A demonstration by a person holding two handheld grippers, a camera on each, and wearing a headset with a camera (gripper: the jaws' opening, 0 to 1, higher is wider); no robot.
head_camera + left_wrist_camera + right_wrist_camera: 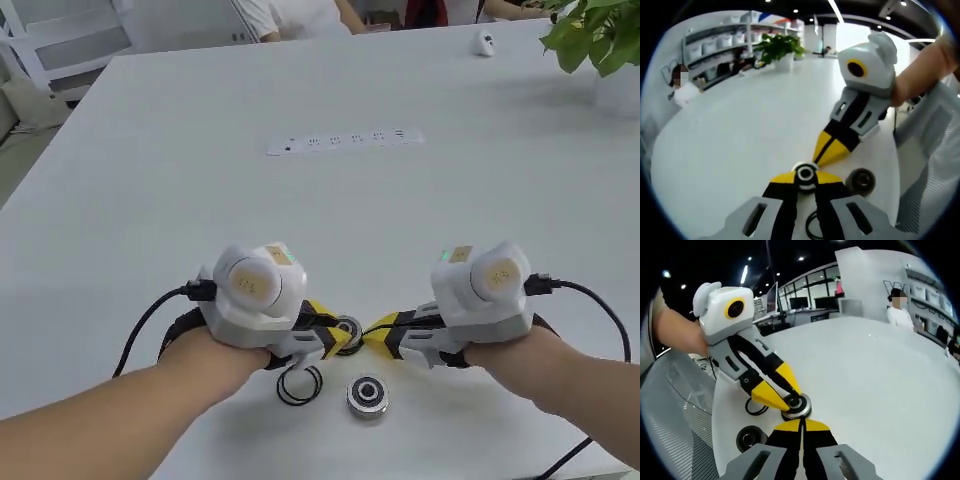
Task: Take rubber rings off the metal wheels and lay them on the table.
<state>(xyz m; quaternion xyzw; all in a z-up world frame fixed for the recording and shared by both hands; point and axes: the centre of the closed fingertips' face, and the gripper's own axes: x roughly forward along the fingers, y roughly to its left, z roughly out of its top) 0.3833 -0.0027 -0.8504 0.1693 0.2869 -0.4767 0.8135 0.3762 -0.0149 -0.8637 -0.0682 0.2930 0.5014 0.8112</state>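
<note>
The left tool (330, 338) is clenched on a small round silver metal wheel (348, 332) over the white tabletop (300, 200); the right tool (374, 333), jaws pressed together, touches its rim. Keep the wheel steady, nip only the rubber, peel outward, then lay it beside the loose thin black rubber rings (299, 385).

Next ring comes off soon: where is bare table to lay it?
Bare: the wide stretch from the power strip down to the left gripper and right gripper. Crowded: the near edge, with loose rubber rings and a metal wheel.
</note>
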